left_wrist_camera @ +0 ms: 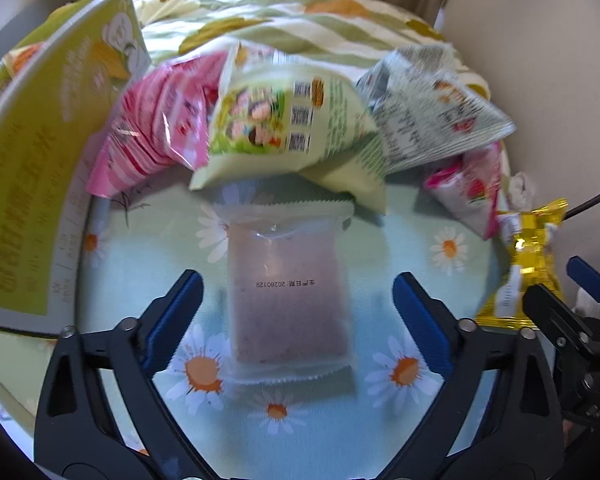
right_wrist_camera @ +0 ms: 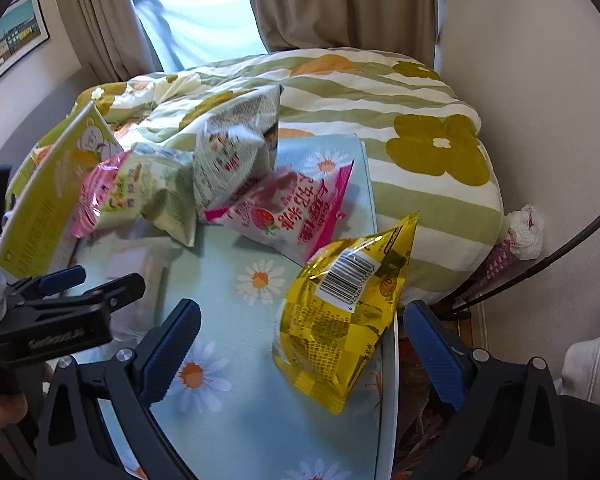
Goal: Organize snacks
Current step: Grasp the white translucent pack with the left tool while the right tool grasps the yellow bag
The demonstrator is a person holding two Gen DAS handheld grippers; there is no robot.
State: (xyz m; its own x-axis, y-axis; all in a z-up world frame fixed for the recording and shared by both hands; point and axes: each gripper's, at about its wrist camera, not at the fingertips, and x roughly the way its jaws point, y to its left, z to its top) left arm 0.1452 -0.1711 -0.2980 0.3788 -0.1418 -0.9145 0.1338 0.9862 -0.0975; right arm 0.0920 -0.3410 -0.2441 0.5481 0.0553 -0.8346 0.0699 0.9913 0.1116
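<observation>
On the daisy-print tablecloth (left_wrist_camera: 148, 248) lies a flat translucent packet (left_wrist_camera: 288, 320) with pinkish-brown filling. My left gripper (left_wrist_camera: 298, 276) hangs over it, open, a blue pad on either side and neither touching it. Behind it is a heap: a pink packet (left_wrist_camera: 156, 132), a green packet (left_wrist_camera: 284, 120), a grey-white packet (left_wrist_camera: 428, 112) and a strawberry-print packet (left_wrist_camera: 468, 192). A yellow foil packet (right_wrist_camera: 332, 320) lies near the table's right edge. My right gripper (right_wrist_camera: 303, 304) is open around it, its pads clear of the foil. The left gripper (right_wrist_camera: 106, 276) shows at that view's left edge.
A large yellow-green cardboard box (left_wrist_camera: 32, 160) leans at the table's left side. A flowered quilt (right_wrist_camera: 420, 92) is piled behind the table. A wall (right_wrist_camera: 540, 80) and dark cables (right_wrist_camera: 540, 264) stand close on the right, where the table edge (right_wrist_camera: 396, 360) drops off.
</observation>
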